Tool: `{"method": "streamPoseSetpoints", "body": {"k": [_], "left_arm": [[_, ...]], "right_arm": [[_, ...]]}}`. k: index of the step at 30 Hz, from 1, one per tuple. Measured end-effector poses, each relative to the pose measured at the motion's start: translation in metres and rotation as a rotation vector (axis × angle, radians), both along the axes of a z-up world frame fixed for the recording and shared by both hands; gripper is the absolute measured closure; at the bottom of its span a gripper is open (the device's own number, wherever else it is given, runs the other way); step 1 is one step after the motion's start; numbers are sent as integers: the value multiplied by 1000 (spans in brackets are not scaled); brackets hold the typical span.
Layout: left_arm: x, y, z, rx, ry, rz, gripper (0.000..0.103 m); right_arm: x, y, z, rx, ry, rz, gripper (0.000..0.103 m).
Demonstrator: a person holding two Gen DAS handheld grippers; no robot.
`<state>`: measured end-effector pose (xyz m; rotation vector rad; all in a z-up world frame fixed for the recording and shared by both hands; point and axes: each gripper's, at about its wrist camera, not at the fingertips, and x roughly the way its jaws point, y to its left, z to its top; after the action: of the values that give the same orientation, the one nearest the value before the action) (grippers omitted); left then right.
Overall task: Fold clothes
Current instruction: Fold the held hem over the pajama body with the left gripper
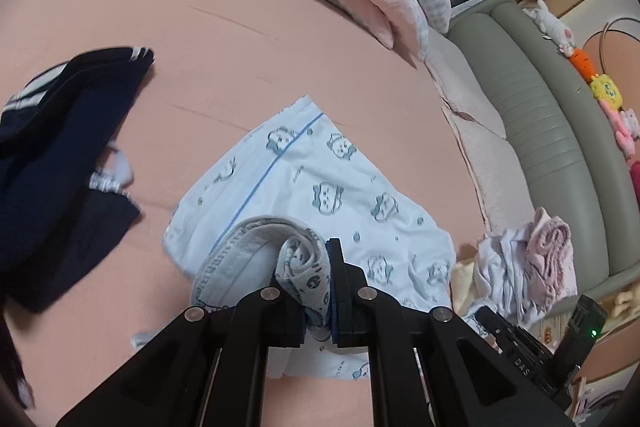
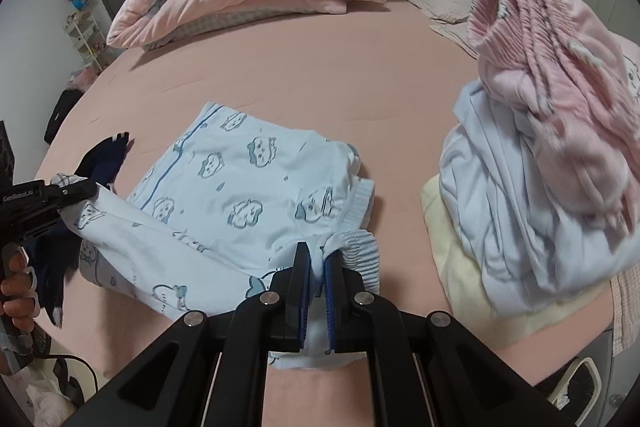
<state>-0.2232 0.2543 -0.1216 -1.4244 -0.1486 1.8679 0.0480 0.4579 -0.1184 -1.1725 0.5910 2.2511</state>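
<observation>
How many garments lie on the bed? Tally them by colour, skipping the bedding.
Light blue printed: 1, shut in both the left gripper and the right gripper
Navy: 1
Pink: 1
Pale blue plain: 1
Cream: 1
Total: 5

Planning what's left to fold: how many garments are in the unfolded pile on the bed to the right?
3 visible: a pink ribbed garment on top, a pale blue garment under it, and a cream piece at the bottom. More may be hidden underneath.
</observation>
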Motion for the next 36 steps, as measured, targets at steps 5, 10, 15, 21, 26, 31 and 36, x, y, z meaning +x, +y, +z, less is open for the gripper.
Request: {"method": "streamPoseSetpoints", "body": {"k": [5, 10, 15, 21, 26, 31, 36], "left_arm": [[-15, 23, -6, -51, -27, -15, 97], [-36, 36, -15, -71, -72, 29, 97], [-53, 53, -16, -89, -74, 53, 97], [-66, 78, -21, -122, -81, 61, 97], [-72, 90, -33, -128, -134, 78, 97], [-81, 98, -46, -126, -201, 113, 97], [-88, 117, -53, -169, -262, 120, 94]], "right_arm": [[-12, 8, 2, 10, -10, -17, 99], [-22, 20, 2, -4, -24, -57, 99], [-30, 30, 5, 12, -38, -97, 99], [-40, 39, 4, 25, -56, -138, 99], [-47, 47, 1, 28, -78, -167, 99], [-47, 59, -9, 2, -107, -215, 99], [-48, 71, -20, -41, -152, -228, 98]]}}
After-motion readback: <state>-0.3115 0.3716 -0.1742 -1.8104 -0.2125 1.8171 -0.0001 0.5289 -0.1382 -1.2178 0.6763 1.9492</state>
